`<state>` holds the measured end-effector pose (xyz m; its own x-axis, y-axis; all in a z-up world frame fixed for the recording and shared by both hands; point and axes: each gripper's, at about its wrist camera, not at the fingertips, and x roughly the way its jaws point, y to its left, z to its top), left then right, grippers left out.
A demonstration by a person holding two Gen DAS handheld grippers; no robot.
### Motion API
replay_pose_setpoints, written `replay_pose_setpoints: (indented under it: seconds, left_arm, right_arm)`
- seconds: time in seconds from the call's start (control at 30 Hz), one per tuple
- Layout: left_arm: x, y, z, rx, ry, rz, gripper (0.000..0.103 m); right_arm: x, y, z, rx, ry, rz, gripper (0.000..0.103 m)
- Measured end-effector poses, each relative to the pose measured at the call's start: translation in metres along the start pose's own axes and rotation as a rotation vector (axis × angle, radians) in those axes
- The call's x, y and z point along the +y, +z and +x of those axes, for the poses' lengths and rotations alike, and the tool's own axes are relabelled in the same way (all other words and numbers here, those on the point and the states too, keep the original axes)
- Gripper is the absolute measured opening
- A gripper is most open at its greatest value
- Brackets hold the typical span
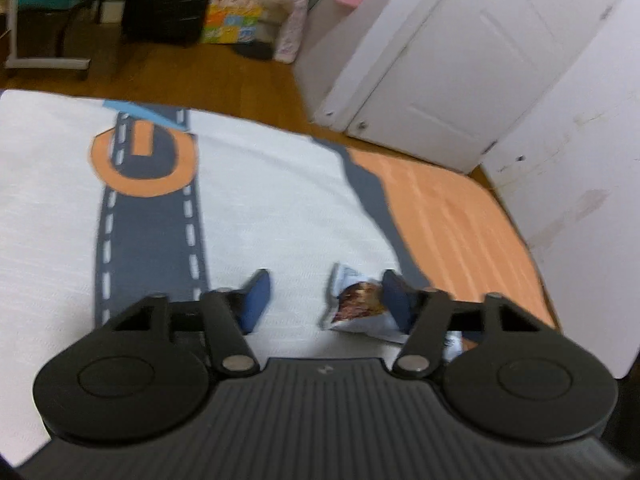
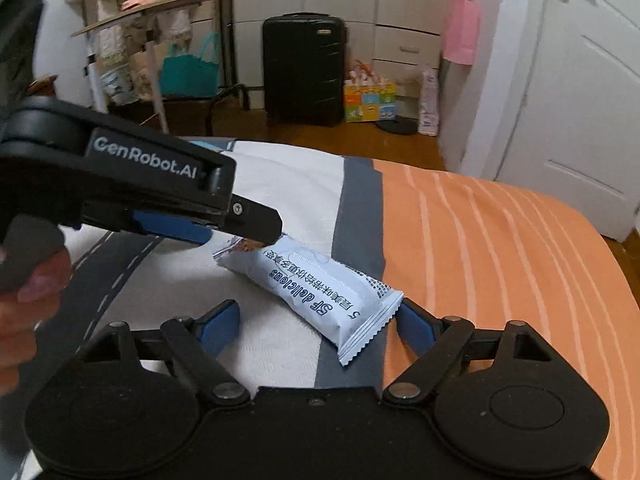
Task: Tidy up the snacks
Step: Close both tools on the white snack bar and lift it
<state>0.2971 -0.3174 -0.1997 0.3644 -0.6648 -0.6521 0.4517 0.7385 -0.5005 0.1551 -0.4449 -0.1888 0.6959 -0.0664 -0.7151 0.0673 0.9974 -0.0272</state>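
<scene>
A white snack bar packet [image 2: 320, 288] with blue print lies flat on the bed cover [image 2: 500, 280], across its white and grey parts. My right gripper [image 2: 318, 324] is open, and the packet's near crimped end sits between its blue fingers, close to the right one. My left gripper [image 2: 240, 236] comes in from the left over the packet's far end. In the left wrist view that far end [image 1: 360, 308], showing a brown picture, rests against the right finger [image 1: 396, 300], while the left finger stands clear of it. The left gripper [image 1: 326, 300] is open.
The bed cover has a grey road print [image 1: 148, 240] and an orange striped part on the right. Beyond the bed's far edge is wooden floor with a black suitcase [image 2: 304, 68], a colourful box [image 2: 370, 102] and a white door [image 2: 580, 100]. A person's hand [image 2: 24, 292] holds the left gripper.
</scene>
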Motion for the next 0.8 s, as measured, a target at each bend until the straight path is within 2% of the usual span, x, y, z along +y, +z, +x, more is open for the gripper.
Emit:
replay_pose_setpoints:
  seconds: [0.07,0.13,0.27,0.4,0.63,0.8]
  left_arm:
    - [0.004,-0.002,0.003,0.029,-0.062,-0.034,0.030]
    - [0.006,-0.004,0.005,0.048,-0.104,-0.063,0.028]
    - [0.001,-0.008,-0.002,0.056,-0.127,-0.065,0.029]
    - [-0.002,-0.011,-0.014,0.065,-0.128,-0.055,0.029]
    - [0.005,-0.013,-0.046,0.094,-0.184,-0.085,0.030]
    - [0.007,-0.018,-0.080,0.107,-0.196,-0.084,0.030]
  right_arm:
    - [0.004,-0.002,-0.003,-0.016,-0.034,0.009,0.076]
    - [0.007,-0.003,-0.005,-0.027,-0.078,0.033,0.069]
    - [0.010,-0.001,-0.009,-0.027,-0.114,0.055,0.060]
    - [0.020,0.002,-0.018,-0.015,-0.149,0.019,0.058]
    - [0.032,0.006,-0.046,-0.005,-0.111,-0.001,0.058]
    - [0.045,0.008,-0.075,0.008,-0.060,-0.027,0.058]
